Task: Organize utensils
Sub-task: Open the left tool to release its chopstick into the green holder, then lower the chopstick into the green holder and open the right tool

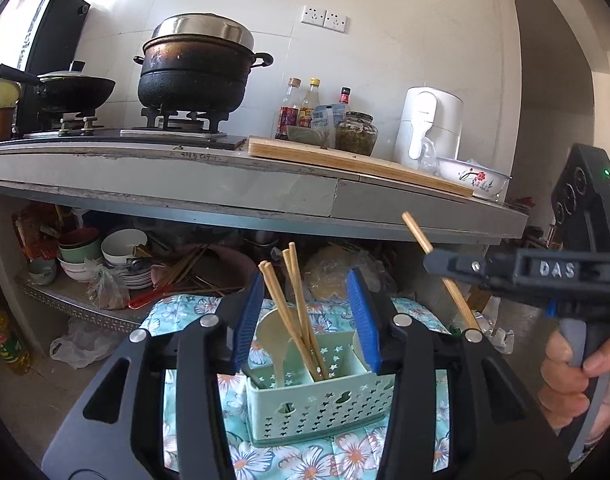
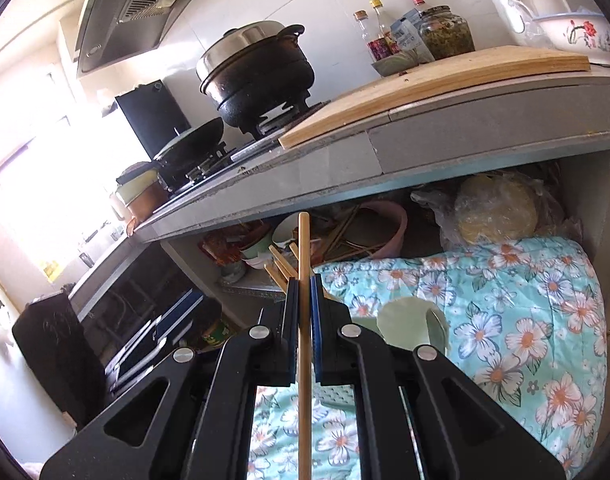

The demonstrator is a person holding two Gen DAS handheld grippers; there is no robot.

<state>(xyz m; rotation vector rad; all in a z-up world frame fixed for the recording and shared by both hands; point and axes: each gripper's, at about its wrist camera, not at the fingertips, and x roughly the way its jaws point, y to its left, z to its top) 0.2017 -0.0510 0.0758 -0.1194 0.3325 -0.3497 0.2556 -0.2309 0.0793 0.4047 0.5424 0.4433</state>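
Floral cloth (image 1: 345,452) as work surface, below grey kitchen counter (image 1: 185,168). Green utensil caddy (image 1: 321,404) on cloth, four chopsticks (image 1: 301,312) inside. Left gripper (image 1: 309,316) jaws apart, nothing held. Right gripper (image 2: 304,312) clamped on single chopstick (image 2: 304,248). Stove pots (image 1: 193,68) above.

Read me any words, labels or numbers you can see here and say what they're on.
"DAS": raised grey letters on the right tool's body.
Bottle labels by the board: too small to read.
Blue carton: print blurred.
Yellow oil bottle on the floor: label unreadable.
Scratched marks on the counter edge: illegible.
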